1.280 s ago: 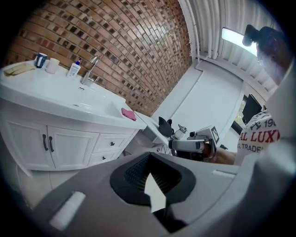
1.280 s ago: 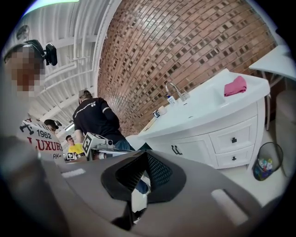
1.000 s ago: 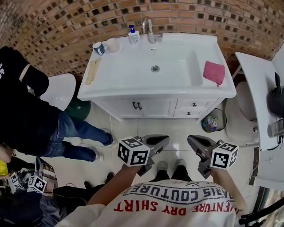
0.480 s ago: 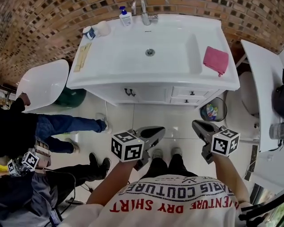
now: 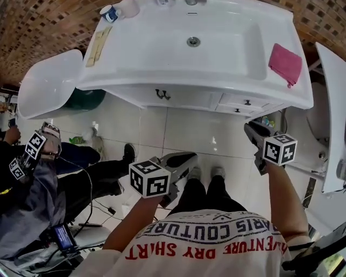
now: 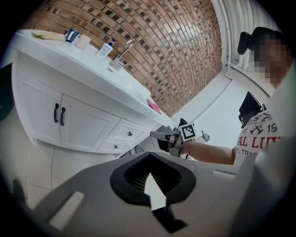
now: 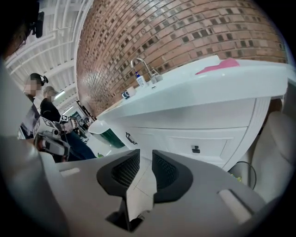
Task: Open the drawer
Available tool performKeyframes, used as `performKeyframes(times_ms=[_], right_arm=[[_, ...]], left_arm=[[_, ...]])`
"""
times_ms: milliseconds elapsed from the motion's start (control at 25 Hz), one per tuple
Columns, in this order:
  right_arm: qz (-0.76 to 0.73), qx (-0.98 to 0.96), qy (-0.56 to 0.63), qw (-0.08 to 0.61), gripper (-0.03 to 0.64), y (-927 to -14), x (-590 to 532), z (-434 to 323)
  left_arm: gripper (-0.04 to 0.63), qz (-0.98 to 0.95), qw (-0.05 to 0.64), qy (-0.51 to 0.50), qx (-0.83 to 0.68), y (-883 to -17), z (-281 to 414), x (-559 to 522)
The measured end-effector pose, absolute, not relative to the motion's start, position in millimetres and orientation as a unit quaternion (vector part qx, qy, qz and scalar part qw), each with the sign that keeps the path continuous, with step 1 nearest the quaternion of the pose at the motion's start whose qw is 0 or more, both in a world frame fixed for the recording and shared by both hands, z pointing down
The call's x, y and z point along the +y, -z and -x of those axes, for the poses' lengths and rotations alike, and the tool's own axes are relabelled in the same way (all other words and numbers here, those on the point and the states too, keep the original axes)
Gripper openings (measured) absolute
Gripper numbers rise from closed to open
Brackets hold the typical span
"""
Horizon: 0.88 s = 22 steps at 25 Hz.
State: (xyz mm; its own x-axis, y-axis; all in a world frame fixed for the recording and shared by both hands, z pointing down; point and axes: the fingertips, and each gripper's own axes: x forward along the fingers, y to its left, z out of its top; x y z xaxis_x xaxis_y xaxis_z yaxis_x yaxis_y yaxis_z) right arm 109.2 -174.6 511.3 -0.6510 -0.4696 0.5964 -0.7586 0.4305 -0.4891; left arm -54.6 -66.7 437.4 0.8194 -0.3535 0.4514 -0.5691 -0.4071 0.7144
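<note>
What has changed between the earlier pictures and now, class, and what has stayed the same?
The right claw has moved toward the drawers, and its jaws have just been opening, with nothing between them. The vanity looms nearer in the head view. The bystander in jeans has drawn back leftward. Unchanged: both drawers shut, the left claw shut and empty, the pink cloth on the vanity.

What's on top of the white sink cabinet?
A folded pink cloth on the right, a blue-and-white cup and flat beige strips on the left, a chrome faucet at the back. Whatever lies under the cloth is covered.
</note>
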Motion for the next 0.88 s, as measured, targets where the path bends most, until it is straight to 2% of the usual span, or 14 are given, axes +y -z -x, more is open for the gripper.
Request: performKeyframes(times_ms=[120,480,880], right_arm=[[-0.403,-0.811,-0.37,0.209,0.091,-538.6,-200.0,-121.4],[-0.47,-0.756,-0.364,0.276,0.181,-640.0,-234.3,-155.3],[-0.52,-0.71,-0.364,0.305,0.201,-696.9,-279.1,-167.9]], left_arm=[[-0.018,-0.826,0.474,-0.12,-0.28,-451.5,58.8,-76.3],[-0.018,-0.822,0.484,-0.142,-0.265,-487.8,52.1,-79.5],[-0.018,-0.795,0.511,-0.156,-0.285,-522.7,80.2,-70.8]])
